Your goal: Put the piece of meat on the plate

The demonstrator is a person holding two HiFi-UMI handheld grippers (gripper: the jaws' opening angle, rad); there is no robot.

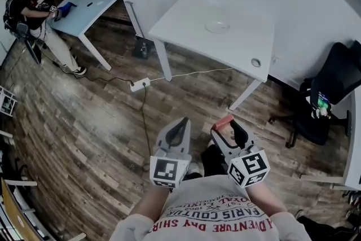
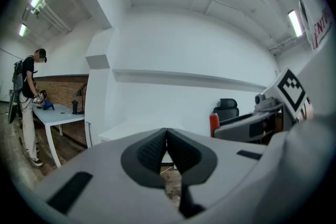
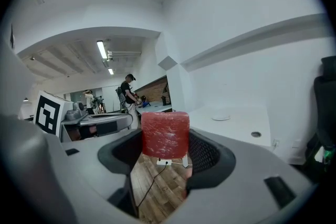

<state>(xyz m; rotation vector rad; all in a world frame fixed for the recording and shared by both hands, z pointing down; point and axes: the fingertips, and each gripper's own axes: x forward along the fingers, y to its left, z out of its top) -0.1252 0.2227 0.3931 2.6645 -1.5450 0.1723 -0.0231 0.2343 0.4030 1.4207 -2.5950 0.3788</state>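
A red block of meat (image 3: 165, 134) sits clamped between the jaws of my right gripper (image 3: 166, 150); in the head view the piece of meat (image 1: 224, 122) shows at the tip of the right gripper (image 1: 224, 128), over the wooden floor. My left gripper (image 1: 178, 128) hangs beside it, jaws pressed together and holding nothing (image 2: 166, 150). The pale round plate (image 1: 217, 25) lies on the white table (image 1: 186, 11) well ahead of both grippers; it also appears small as the plate (image 3: 221, 117) in the right gripper view.
A power strip (image 1: 139, 85) with cables lies on the wooden floor between me and the table. A black office chair (image 1: 327, 96) stands at the right. A person (image 1: 28, 14) works at a blue desk (image 1: 84, 4) far left.
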